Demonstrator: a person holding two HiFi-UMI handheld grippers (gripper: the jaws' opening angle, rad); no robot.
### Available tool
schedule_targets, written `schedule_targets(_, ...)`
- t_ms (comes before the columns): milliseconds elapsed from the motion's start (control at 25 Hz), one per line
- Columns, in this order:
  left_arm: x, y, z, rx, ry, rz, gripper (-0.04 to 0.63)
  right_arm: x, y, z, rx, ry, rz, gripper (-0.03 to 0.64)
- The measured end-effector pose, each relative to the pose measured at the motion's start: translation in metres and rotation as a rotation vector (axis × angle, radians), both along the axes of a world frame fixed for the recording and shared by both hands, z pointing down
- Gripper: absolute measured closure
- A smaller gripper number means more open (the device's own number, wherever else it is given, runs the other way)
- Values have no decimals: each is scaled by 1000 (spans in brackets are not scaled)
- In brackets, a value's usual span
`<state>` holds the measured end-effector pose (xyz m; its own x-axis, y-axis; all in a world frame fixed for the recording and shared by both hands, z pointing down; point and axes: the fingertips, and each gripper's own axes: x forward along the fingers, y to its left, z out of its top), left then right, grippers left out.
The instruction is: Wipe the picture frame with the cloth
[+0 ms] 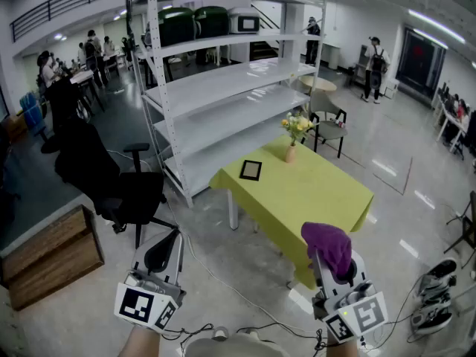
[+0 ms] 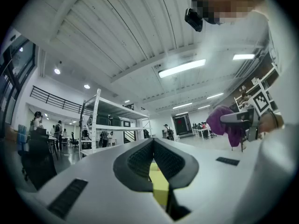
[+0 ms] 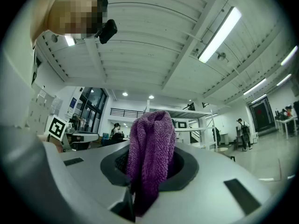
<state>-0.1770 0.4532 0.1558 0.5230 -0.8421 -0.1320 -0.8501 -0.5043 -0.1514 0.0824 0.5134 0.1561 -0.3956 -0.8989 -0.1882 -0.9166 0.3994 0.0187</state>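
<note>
Standing back from a bench (image 1: 338, 199) draped in yellow-green cloth, both tools held low in front of the person. Small black-rimmed rectangular picture frame (image 1: 251, 169) lies flat near the bench's far left corner, well apart from both tools. Near it on the right, at the far edge, a small tan vase of yellow flowers (image 1: 291, 149) stands upright. The right gripper (image 1: 328, 263) holds a purple knitted cloth (image 1: 329, 245). In the right gripper view its dark ribbed fingers (image 3: 185, 168) are clamped on the cloth, which bunches up above the tips and hangs down between them. The left gripper (image 1: 165, 241) carries nothing. In the left gripper view its fingers (image 2: 135, 160) are closed tip to tip, with a narrow gap lower down through which the yellow bench cover shows. Both tools point up and forward. A tall white metal shelving rack (image 1: 223, 88) stands behind the bench, with dark green bins on an upper shelf. A black office chair (image 1: 123, 192) is off to the left, and a stepped wooden crate (image 1: 48, 253) is on the floor beside it. People stand in the background.
</note>
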Motion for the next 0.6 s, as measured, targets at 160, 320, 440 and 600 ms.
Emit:
schedule_targets(160,11,-7,5,-16,1,-9,589,14,-6,2,-3,-6,-9,525)
schedule_targets(320,23,-11,9,-17,-4,-21,589,27,-11,7,-12,13,-16,525)
schedule_targets(440,34,-11,11,-17,-6,-32,589,37,-15,12,-23,23,-33,523)
schedule_targets(600,47,-9,16,-19,-5,-50,589,44,-22,24,-51,42,-68,523)
